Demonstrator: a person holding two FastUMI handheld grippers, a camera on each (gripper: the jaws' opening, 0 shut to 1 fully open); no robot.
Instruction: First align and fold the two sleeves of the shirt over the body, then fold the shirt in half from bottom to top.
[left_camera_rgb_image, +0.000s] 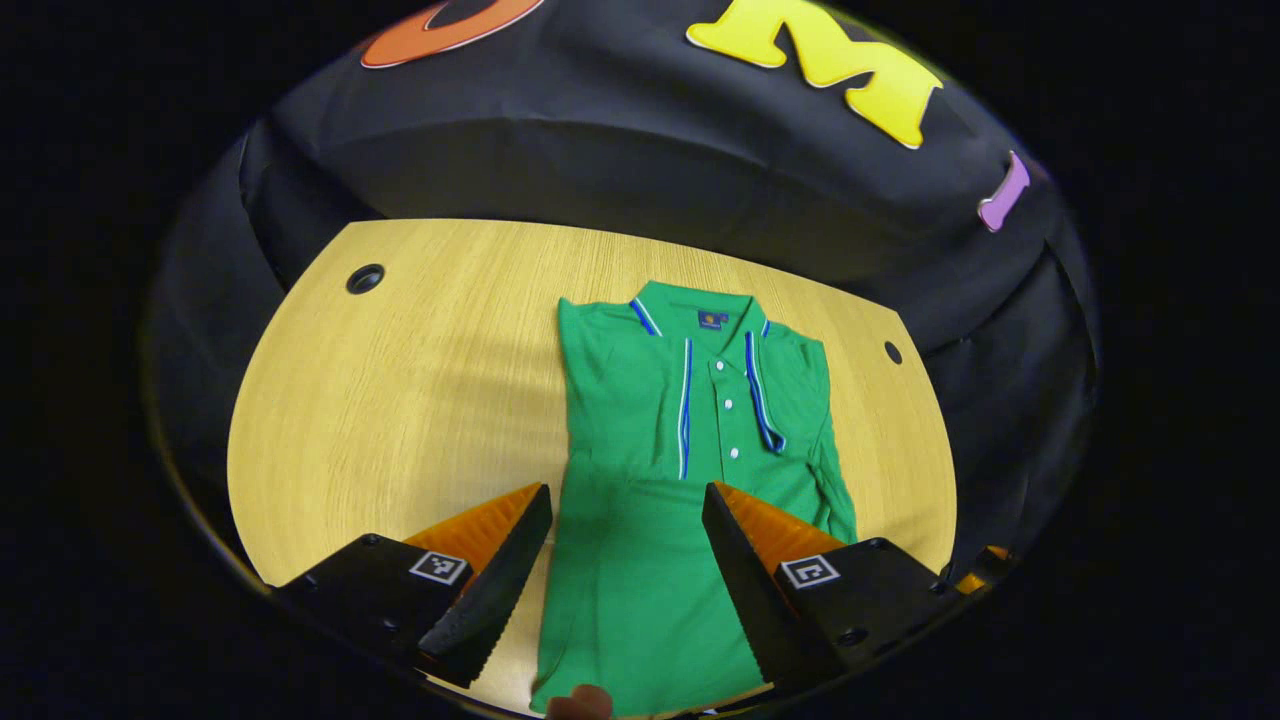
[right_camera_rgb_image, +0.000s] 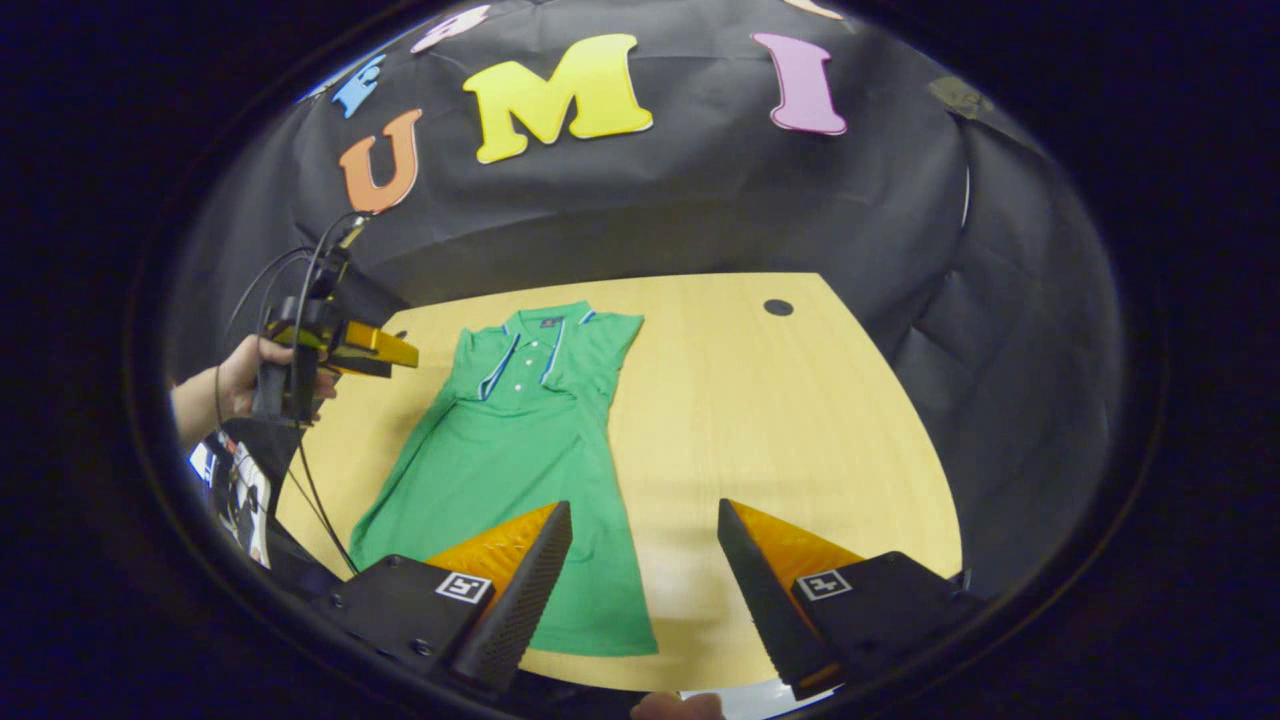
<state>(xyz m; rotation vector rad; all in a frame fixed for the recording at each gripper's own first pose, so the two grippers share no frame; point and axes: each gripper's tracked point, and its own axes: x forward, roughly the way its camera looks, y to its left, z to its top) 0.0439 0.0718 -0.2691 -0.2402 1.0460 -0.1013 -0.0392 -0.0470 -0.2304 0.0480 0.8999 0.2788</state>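
1. The green polo shirt lies flat, face up on the wooden surface, collar toward the booth wall and hem toward the person. Both sleeves look tucked in over the body already, so it reads as a narrow strip. My guess is that the sleeve step is done and the bottom-to-top fold is what's left.

2. Left tongs hang above the lower half of the shirt, spread wide, nothing between them. Being lined up with the hem end makes sense if the next grab is a bottom corner.

3. Right tongs are also wide open and empty, hovering over the shirt's lower right edge and the bare wood beside it. Looks like they're set for the other hem corner.

4. From the right gripper view you can see the left tongs farther off, held up in the air by a hand, cables trailing off it.

5. Surface is pale wood grain with a rounded far edge and a couple of dark cable holes. Black cloth wraps around behind it as the wall.
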